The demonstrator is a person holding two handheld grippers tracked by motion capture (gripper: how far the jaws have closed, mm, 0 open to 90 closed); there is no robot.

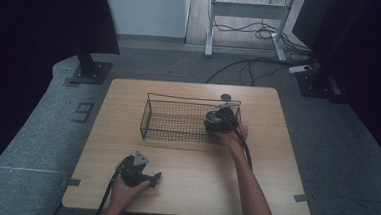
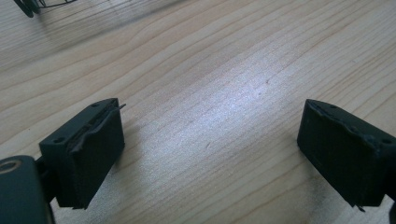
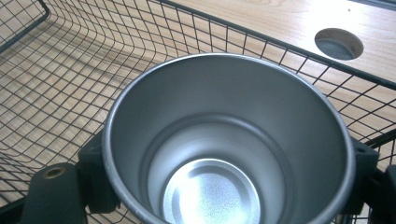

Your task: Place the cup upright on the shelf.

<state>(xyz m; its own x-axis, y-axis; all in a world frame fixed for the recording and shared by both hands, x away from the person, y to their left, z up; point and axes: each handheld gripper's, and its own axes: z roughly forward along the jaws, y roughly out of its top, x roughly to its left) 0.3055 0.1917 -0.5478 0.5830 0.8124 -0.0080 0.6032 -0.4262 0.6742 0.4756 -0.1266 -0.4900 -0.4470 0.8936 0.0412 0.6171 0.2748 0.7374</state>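
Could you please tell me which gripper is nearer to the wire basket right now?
The right gripper: it holds a metal cup inside the wire basket. The left gripper rests on the table, apart from it.

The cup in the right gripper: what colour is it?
Plain silver-grey metal cup, best in the right gripper view.

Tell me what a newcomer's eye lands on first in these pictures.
First comes the shiny metal cup, empty, clamped between the right tongs inside the right end of the black wire basket at the middle of the wooden table. Next, the left tongs near the table's front edge, jaws wide apart over bare wood. A round hole in the tabletop shows just beyond the basket.
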